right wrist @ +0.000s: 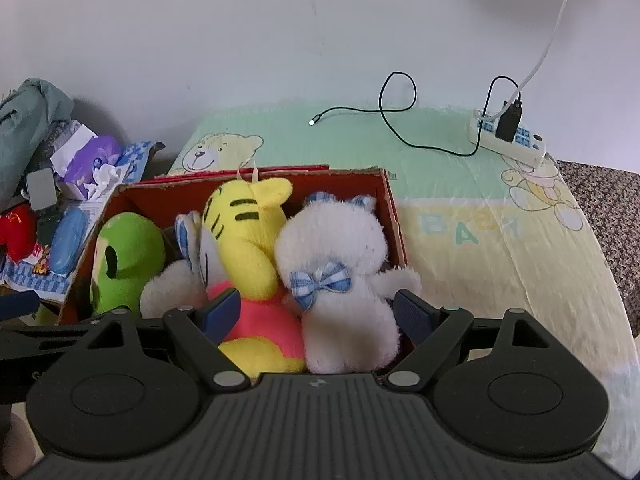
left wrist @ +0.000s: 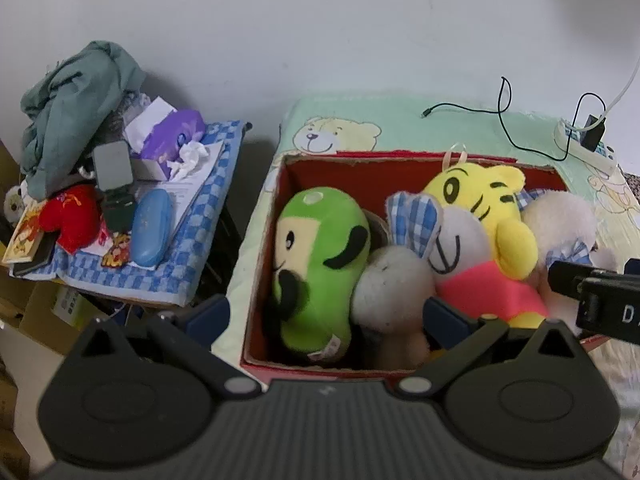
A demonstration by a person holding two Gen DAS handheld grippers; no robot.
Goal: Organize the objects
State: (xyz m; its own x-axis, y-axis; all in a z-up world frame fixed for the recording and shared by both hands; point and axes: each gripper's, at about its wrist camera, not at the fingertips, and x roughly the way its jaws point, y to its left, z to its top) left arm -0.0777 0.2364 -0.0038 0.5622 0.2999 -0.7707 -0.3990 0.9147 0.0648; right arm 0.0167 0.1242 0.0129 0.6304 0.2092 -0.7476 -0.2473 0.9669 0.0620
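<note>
A red cardboard box (left wrist: 360,172) (right wrist: 348,184) sits on the bed, packed with plush toys. In it are a green plush (left wrist: 320,264) (right wrist: 128,256), a grey rabbit with blue checked ears (left wrist: 400,280) (right wrist: 188,248), a yellow tiger in pink (left wrist: 488,216) (right wrist: 248,240) and a white bear with a blue bow (right wrist: 344,264) (left wrist: 560,224). My left gripper (left wrist: 326,318) hovers open over the box's near left side, above the green plush and the rabbit. My right gripper (right wrist: 318,314) is open, its fingers either side of the white bear's body.
Left of the bed, a side table with a blue checked cloth (left wrist: 188,248) holds a teal garment (left wrist: 76,108), a purple tissue box (left wrist: 172,136), a blue case (left wrist: 152,228) and a red plush (left wrist: 72,216). A power strip (right wrist: 512,140) and a black cable (right wrist: 392,112) lie at the bed's far side.
</note>
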